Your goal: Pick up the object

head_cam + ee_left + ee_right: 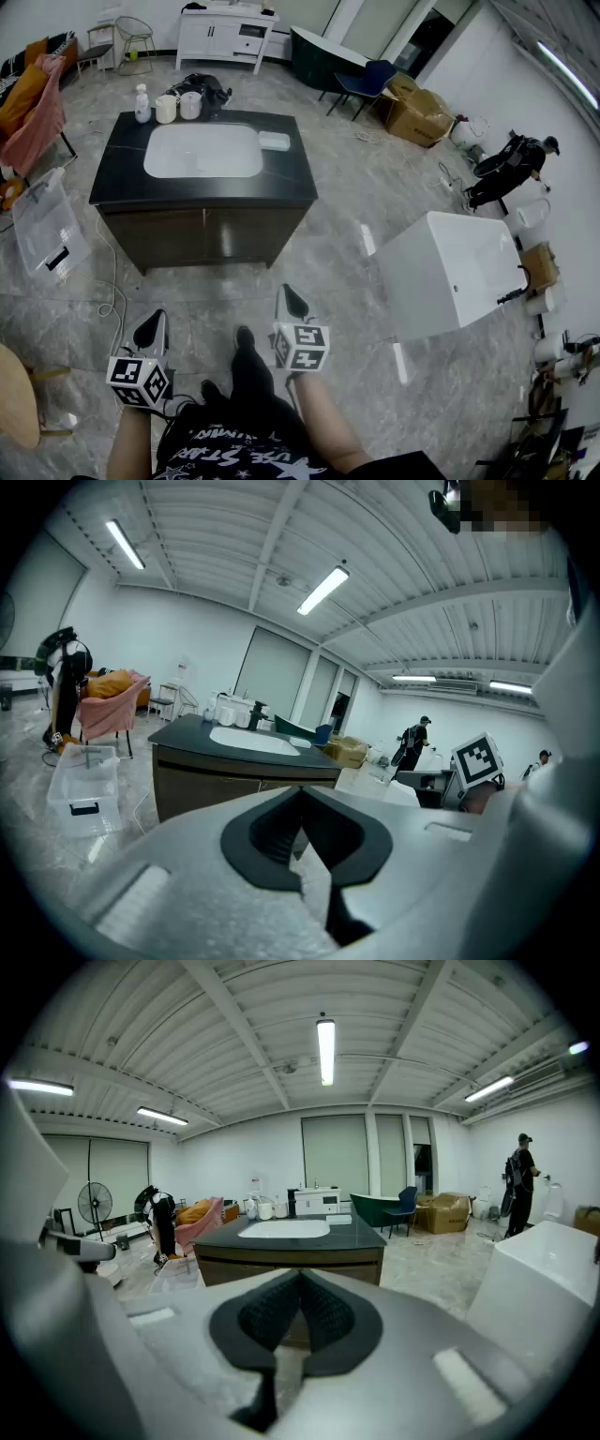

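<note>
A dark vanity counter (117,178) with a white sink (203,150) stands a few steps ahead of me. On its far edge are a white bottle (142,103) and two pale cups (166,108), and a small white dish (274,141) lies right of the sink. My left gripper (153,323) and right gripper (289,298) are held low near my body, well short of the counter. Both are shut with nothing between the jaws. In the left gripper view the counter (202,738) lies beyond the closed left gripper (300,791). In the right gripper view it (291,1234) sits straight ahead of the right gripper (300,1275).
A white rectangular tub (450,267) stands on the floor to the right. A clear plastic bin (42,230) and a cable lie left of the counter, and a round wooden table edge (14,398) is at my left. Cardboard boxes (417,112) and a person (506,167) are farther right.
</note>
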`<state>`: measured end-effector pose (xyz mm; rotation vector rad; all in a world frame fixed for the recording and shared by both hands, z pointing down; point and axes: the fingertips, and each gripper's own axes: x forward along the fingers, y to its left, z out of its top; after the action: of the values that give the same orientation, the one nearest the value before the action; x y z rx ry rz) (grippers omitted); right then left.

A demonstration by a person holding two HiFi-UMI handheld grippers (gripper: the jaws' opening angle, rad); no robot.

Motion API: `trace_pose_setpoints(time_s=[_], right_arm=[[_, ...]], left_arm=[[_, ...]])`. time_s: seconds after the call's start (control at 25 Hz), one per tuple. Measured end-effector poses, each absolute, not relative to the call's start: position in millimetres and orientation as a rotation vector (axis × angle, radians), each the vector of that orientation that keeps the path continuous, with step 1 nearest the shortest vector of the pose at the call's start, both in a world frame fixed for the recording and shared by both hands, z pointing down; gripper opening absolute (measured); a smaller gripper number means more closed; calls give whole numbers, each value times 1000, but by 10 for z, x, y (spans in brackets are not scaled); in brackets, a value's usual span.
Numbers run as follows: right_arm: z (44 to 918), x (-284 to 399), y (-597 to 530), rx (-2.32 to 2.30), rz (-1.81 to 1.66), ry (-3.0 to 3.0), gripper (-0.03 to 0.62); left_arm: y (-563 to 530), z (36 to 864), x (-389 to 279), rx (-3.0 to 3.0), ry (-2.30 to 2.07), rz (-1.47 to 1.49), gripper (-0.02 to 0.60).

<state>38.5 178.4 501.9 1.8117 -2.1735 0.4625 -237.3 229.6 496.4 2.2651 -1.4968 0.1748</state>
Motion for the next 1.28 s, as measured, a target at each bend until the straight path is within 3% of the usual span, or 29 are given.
trace_pose_setpoints(time_s=[0.52, 1.0, 1.28], right_arm=[[5146, 520, 1928, 1858, 482, -2116, 5], [4907, 618, 1380, 1821, 409, -2239, 6], [4721, 767, 446, 1713, 394, -2359, 183]], left_arm=[[2284, 5074, -2320, 2262, -1478, 207, 9], [1792, 4982, -2052, 2280, -1495, 220, 9], [1014, 4751, -1786, 2277, -1570, 225, 9]])
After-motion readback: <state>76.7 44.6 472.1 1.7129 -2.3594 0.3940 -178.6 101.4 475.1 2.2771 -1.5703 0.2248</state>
